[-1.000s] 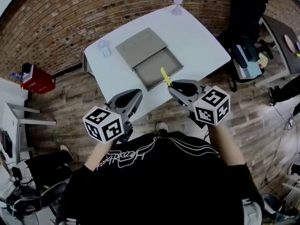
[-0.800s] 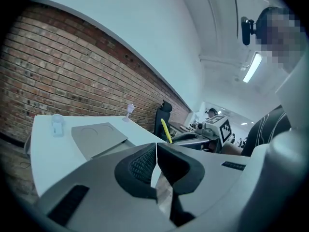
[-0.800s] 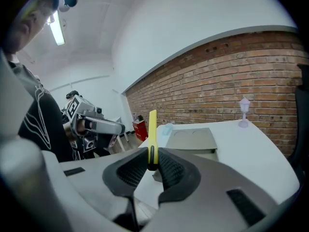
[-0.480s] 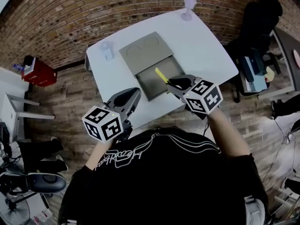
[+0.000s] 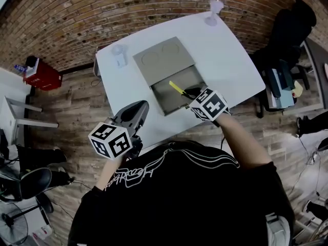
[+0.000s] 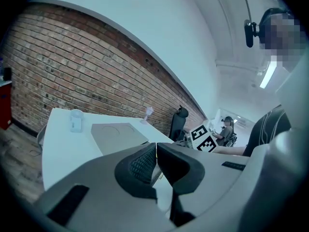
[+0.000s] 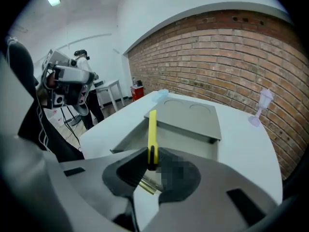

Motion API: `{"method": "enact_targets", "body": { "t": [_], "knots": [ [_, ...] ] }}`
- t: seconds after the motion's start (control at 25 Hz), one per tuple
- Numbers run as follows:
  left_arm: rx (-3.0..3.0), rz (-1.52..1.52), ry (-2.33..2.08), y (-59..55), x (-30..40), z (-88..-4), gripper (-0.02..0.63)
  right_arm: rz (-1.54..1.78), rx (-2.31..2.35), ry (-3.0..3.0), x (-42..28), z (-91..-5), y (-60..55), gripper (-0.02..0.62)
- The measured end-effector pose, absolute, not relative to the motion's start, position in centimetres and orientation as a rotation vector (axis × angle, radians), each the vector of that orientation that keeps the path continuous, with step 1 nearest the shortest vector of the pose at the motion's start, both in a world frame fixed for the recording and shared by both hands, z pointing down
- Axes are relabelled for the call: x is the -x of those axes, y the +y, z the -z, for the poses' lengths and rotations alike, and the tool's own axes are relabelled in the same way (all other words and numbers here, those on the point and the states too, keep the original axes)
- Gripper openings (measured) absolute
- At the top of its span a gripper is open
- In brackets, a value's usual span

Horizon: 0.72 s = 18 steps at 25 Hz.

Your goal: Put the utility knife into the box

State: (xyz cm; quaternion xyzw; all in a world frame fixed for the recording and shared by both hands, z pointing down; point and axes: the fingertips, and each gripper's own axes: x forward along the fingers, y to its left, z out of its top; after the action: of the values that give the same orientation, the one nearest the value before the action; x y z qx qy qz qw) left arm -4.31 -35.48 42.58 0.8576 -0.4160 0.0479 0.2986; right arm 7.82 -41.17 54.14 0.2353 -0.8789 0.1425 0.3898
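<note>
My right gripper (image 5: 190, 92) is shut on a yellow utility knife (image 5: 177, 87), which sticks out ahead of the jaws over the open grey box (image 5: 165, 97). In the right gripper view the knife (image 7: 152, 132) stands on edge between the pads, pointing at the box's tray (image 7: 186, 140). Its lid (image 7: 189, 116) lies flat behind the tray. My left gripper (image 5: 136, 110) hovers by the table's front edge, left of the box. Its jaws (image 6: 157, 159) are shut with nothing between them.
On the white table (image 5: 225, 60), a clear plastic cup (image 5: 118, 55) stands at the far left and a stemmed glass (image 5: 214, 10) at the far right corner. Brick wall lies behind. An office chair (image 5: 284, 81) stands right of the table, a red bin (image 5: 40, 72) left.
My right gripper has carried the knife forward and leftward, from the table's front edge to above the box's tray. The left gripper has stayed near the front edge.
</note>
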Motion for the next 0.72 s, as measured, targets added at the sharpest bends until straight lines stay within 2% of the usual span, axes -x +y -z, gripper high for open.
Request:
{"method": "enact_targets", "body": {
  "t": [0.48, 0.72],
  "knots": [
    [-2.219, -0.112, -1.154, -35.8, 6.2, -44.7, 0.032, -0.185, -0.452, -1.912, -8.4, -61.3, -43.7, 0.069],
    [-2.189, -0.125, -1.169, -35.5, 6.6, -45.2, 0.032, -0.178, -0.398, -1.859, -8.2, -62.0, -44.3, 0.071]
  ]
}}
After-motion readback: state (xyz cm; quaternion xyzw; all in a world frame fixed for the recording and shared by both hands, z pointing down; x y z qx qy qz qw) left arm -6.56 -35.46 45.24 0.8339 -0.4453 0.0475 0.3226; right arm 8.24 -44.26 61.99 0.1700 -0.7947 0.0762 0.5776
